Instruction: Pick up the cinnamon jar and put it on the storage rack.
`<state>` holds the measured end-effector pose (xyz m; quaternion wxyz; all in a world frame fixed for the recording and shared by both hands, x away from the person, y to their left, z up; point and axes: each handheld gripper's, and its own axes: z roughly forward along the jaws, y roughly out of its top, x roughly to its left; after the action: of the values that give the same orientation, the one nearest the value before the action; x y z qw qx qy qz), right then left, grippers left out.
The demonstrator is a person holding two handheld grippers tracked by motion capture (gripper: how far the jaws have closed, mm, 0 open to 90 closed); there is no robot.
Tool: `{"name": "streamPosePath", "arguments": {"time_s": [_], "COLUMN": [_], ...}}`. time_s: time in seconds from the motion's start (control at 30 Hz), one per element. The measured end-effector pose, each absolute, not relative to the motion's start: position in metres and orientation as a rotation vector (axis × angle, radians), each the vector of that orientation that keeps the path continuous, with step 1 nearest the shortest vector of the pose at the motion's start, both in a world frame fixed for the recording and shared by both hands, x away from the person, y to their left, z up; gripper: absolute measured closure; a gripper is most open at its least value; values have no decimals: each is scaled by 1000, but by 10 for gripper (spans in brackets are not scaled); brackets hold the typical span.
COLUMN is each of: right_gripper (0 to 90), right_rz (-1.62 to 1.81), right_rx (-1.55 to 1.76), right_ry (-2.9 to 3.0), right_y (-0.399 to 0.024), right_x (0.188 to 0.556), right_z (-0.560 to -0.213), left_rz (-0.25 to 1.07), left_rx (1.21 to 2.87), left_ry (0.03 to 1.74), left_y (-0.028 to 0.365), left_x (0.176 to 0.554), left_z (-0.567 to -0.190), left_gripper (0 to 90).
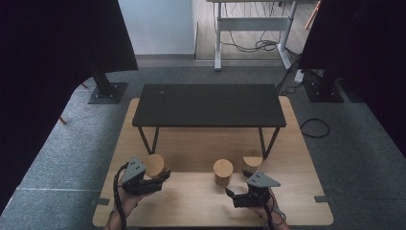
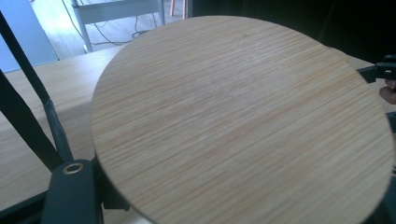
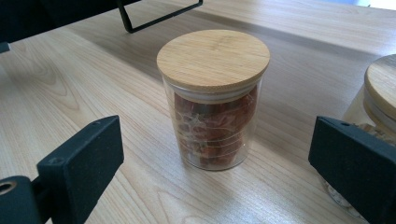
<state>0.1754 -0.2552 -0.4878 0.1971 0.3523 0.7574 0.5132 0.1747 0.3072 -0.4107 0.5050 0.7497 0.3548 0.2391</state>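
Observation:
Three glass jars with round wooden lids stand along the front of the wooden table (image 1: pixel 297 158). My left gripper (image 1: pixel 161 175) is shut on the left jar (image 1: pixel 154 165), which is tilted. In the left gripper view that jar's lid (image 2: pixel 243 121) looms close above my left gripper (image 2: pixel 229 205). The middle jar (image 1: pixel 223 171) stands upright and holds reddish-brown pieces. My right gripper (image 1: pixel 238 183) is open just short of it. In the right gripper view this jar (image 3: pixel 214 102) stands ahead of the wide-apart jaws of my right gripper (image 3: pixel 215 144), untouched. The third jar (image 1: pixel 252 163) appears at the edge (image 3: pixel 380 88).
A low black shelf (image 1: pixel 209 105) on thin black legs stands across the middle of the table, behind the jars. Dark curtains hang at both sides. A desk frame and cables (image 1: pixel 253 43) are on the floor beyond. The right gripper (image 2: pixel 384 70) shows at the edge of the left gripper view.

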Motion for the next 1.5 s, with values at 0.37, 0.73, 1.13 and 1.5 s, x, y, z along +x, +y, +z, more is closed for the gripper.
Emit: {"name": "streamPosePath", "arguments": {"time_s": [0.37,0.73,1.13,1.5], "right_gripper": [25,25,25,24], "right_rz": [1428,1411,1408,1413], "right_rx": [988,984,980,978], "right_ry": [2128,2133,2137,2136], "right_y": [-254,-253,-251,-252], "right_x": [176,176,176,175], "right_z": [-487,-487,-486,-486], "left_rz": [589,588,602,606], "left_rx": [1802,1795,1793,1794], "left_ry": [848,850,834,815], "left_y": [307,308,304,300], "left_x": [178,185,190,198], "left_z": [-401,-396,-385,-374], "left_gripper": [251,251,251,251]}}
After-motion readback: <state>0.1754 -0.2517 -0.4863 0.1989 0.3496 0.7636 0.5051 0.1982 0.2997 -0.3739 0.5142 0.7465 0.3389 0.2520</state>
